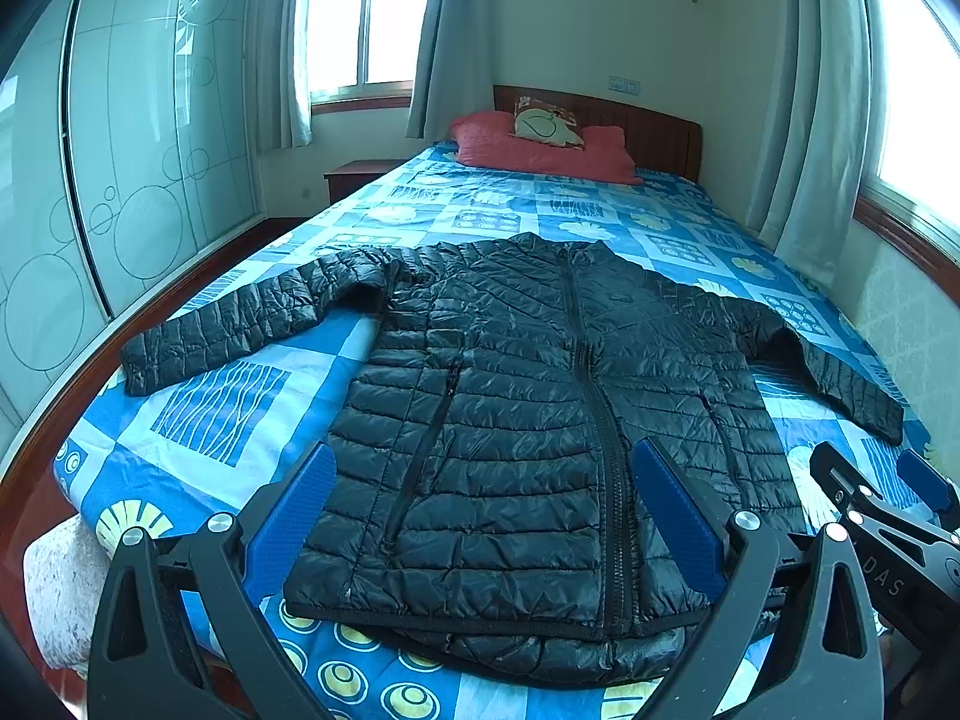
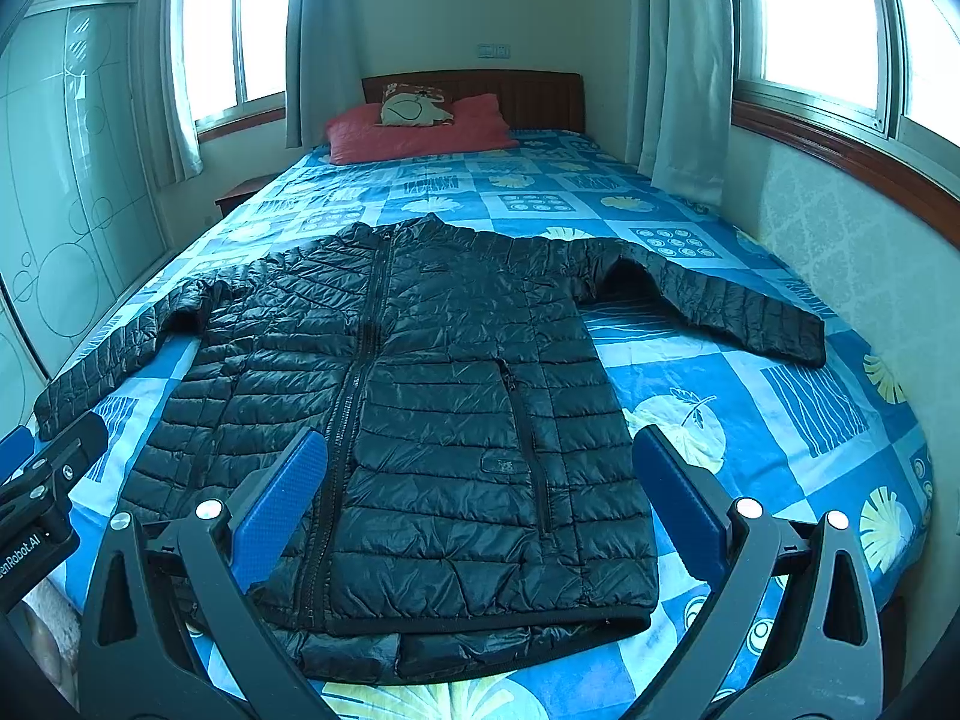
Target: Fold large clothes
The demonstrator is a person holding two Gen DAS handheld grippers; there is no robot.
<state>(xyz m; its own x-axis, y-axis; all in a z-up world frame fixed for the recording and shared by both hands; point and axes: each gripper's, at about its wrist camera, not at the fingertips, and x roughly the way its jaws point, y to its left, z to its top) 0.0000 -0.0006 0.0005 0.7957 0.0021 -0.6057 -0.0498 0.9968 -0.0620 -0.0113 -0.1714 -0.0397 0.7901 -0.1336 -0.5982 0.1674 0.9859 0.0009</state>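
A black quilted puffer jacket (image 1: 516, 420) (image 2: 420, 408) lies flat and zipped on the bed, front up, collar toward the headboard, both sleeves spread out to the sides. My left gripper (image 1: 480, 474) hovers open above the jacket's hem, blue pads wide apart with nothing between them. In the right wrist view my right gripper (image 2: 480, 456) also hangs open over the hem, slightly right of the zip. The right gripper's body (image 1: 888, 528) shows at the left view's right edge, and the left gripper's body (image 2: 42, 480) at the right view's left edge.
The bed carries a blue patterned sheet (image 1: 228, 414) (image 2: 780, 396). Red pillows (image 1: 540, 150) and a small cushion lie by the wooden headboard (image 2: 528, 90). A glass wardrobe (image 1: 120, 180) stands left of the bed, a wall (image 2: 840, 240) with a window close on the right.
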